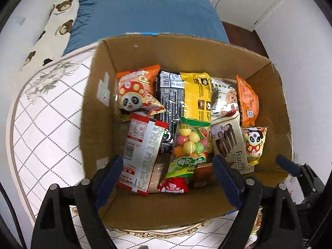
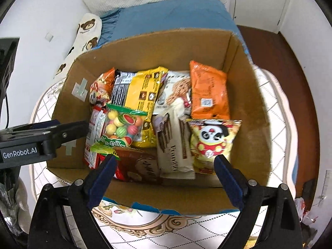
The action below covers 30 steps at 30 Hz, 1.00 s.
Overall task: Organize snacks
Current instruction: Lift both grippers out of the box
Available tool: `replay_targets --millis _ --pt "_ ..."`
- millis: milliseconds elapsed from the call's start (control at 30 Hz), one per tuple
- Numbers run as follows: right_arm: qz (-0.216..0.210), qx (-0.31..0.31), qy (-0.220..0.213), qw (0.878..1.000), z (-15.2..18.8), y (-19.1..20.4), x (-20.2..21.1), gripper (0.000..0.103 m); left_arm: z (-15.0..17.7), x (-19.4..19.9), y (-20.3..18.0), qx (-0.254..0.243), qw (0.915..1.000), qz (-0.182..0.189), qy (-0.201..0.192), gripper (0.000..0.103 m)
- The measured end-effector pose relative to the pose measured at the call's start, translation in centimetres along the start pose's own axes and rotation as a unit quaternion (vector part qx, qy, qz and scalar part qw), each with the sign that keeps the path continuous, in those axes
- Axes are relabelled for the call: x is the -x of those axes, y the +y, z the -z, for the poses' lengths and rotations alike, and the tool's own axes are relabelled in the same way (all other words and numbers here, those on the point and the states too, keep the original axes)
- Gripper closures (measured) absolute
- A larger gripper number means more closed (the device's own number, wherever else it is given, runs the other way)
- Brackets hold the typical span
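Corrugated cardboard box (image 1: 99,108) holds glossy, crinkled snack packets (image 1: 197,95); left gripper (image 1: 168,164) and right gripper (image 2: 164,162) fingers spread, empty.

Both wrist views close above the shared cardboard box (image 1: 99,108), angled down inside.
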State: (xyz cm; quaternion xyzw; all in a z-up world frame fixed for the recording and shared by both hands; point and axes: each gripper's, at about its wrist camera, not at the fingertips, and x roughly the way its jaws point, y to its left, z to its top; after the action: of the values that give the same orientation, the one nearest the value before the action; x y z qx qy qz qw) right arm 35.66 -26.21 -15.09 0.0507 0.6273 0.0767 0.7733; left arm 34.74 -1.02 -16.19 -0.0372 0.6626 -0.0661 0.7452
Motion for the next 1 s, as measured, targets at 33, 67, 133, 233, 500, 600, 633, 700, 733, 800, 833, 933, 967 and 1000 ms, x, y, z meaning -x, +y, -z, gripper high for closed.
replay_targets --millis 33,67,133,233,500,600,633,700,733,800,833,933,967,1000 --pt "0.003 -0.002 -0.006 1.000 0.1 -0.2 0.5 0.007 0.1 0.2 -0.1 0.000 1.0000 -0.002 -0.006 0.015" --pt "0.005 -0.004 -0.009 1.000 0.2 -0.2 0.9 0.007 0.3 0.7 0.0 -0.001 0.9999 -0.002 -0.012 0.015" --pt "0.008 -0.005 -0.020 1.000 0.5 -0.3 1.8 0.007 0.7 1.7 -0.1 0.001 0.9996 -0.002 -0.029 0.015" --pt "0.012 -0.001 -0.036 0.999 1.0 -0.1 3.2 0.007 1.6 3.6 -0.1 -0.002 0.9981 -0.007 -0.062 0.015" --pt "0.017 0.005 -0.103 0.995 4.1 0.5 8.9 0.007 6.0 8.9 -0.7 -0.019 0.9891 -0.018 -0.145 0.015" --pt "0.019 0.011 -0.125 0.992 5.5 0.8 11.0 0.007 8.2 10.8 -1.1 -0.025 0.9853 -0.015 -0.168 0.015" --pt "0.021 0.014 -0.135 0.991 6.2 0.9 12.0 0.007 8.7 11.3 -1.3 -0.026 0.9843 -0.014 -0.174 0.015" --pt "0.022 0.018 -0.150 0.988 7.3 1.1 13.5 0.007 10.2 12.6 -1.6 -0.028 0.9808 -0.013 -0.192 0.015" --pt "0.022 0.020 -0.154 0.988 7.7 1.3 14.1 0.007 11.0 13.4 -1.7 -0.029 0.9786 -0.016 -0.203 0.015" --pt "0.024 0.027 -0.169 0.985 8.8 1.6 15.6 0.007 12.4 14.5 -1.9 -0.029 0.9748 -0.016 -0.221 0.015" --pt "0.027 0.031 -0.178 0.983 9.5 1.8 16.5 0.007 12.9 14.9 -2.0 -0.030 0.9736 -0.018 -0.225 0.015" --pt "0.032 0.036 -0.197 0.979 11.0 2.2 18.3 0.007 14.6 16.2 -2.4 -0.031 0.9698 -0.022 -0.241 0.015" --pt "0.034 0.036 -0.201 0.978 11.4 2.2 18.7 0.007 15.2 16.6 -2.5 -0.031 0.9687 -0.023 -0.245 0.015" --pt "0.034 0.036 -0.206 0.977 11.8 2.3 19.2 0.007 15.8 17.0 -2.6 -0.031 0.9673 -0.024 -0.251 0.015"
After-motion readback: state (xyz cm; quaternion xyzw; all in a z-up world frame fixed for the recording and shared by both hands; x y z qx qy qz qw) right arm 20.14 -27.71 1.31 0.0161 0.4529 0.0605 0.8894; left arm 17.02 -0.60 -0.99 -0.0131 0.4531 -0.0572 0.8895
